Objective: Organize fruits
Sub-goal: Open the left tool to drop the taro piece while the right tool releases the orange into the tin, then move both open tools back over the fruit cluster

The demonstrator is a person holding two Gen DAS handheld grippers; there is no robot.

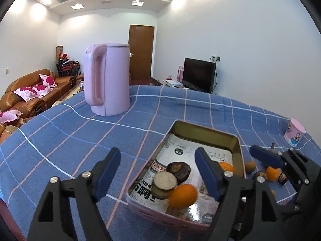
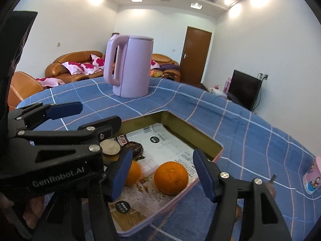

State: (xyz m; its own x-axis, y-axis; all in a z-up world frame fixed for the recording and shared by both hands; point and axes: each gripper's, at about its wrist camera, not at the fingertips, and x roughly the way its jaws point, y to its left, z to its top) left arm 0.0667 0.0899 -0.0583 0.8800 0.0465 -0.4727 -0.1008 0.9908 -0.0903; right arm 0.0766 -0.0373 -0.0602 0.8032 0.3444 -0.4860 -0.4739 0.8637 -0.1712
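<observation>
A pink tin tray (image 1: pixel 236 140) lined with printed paper lies on the blue checked cloth. In it are an orange (image 1: pixel 183 195), blurred as if moving, a second orange (image 1: pixel 227 167), a dark round fruit (image 1: pixel 178 169) and two stacked greyish discs (image 1: pixel 165 181). My left gripper (image 1: pixel 158 172) is open and empty over the tray's left rim. My right gripper (image 2: pixel 162 174) is open and empty above the tray, straddling one orange (image 2: pixel 171 177); the blurred orange (image 2: pixel 133 172) lies by its left finger. The tray rim (image 2: pixel 206 138) shows there too. Right of the tray lie another orange (image 1: pixel 272 173) and small brown fruits (image 1: pixel 250 166).
A tall pink kettle (image 1: pixel 107 80) stands at the back of the table, also in the right wrist view (image 2: pixel 130 66). A small pink cup (image 1: pixel 295 132) stands at the far right (image 2: pixel 312 180). Sofas, a door and a television are beyond the table.
</observation>
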